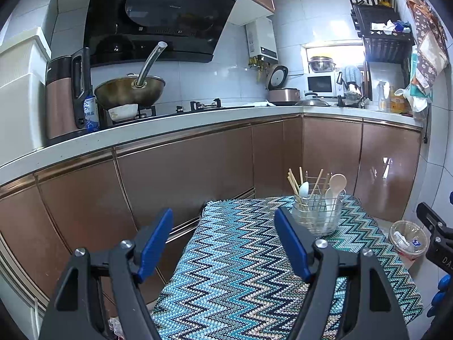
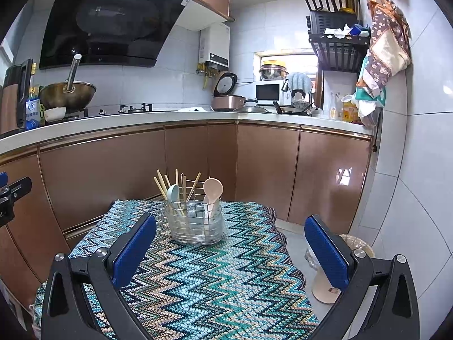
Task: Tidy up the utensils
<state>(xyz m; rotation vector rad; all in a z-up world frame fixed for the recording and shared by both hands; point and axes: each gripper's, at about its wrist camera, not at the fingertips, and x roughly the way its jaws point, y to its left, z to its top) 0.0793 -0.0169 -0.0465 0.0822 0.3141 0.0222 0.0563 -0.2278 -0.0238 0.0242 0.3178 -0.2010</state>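
Two hand-held grippers, left (image 1: 223,243) and right (image 2: 230,250), agape, empty, utensil caddy (image 2: 195,223) contents blurred

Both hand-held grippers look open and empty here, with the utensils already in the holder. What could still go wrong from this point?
1. The utensil holder is light-looking and top-heavy: the chopsticks and pink spoon lean well above its rim, so a knock from the right hand-held gripper could tip it.
2. It stands on a woven cloth; dragging the cloth with the left hand-held gripper could shift it.
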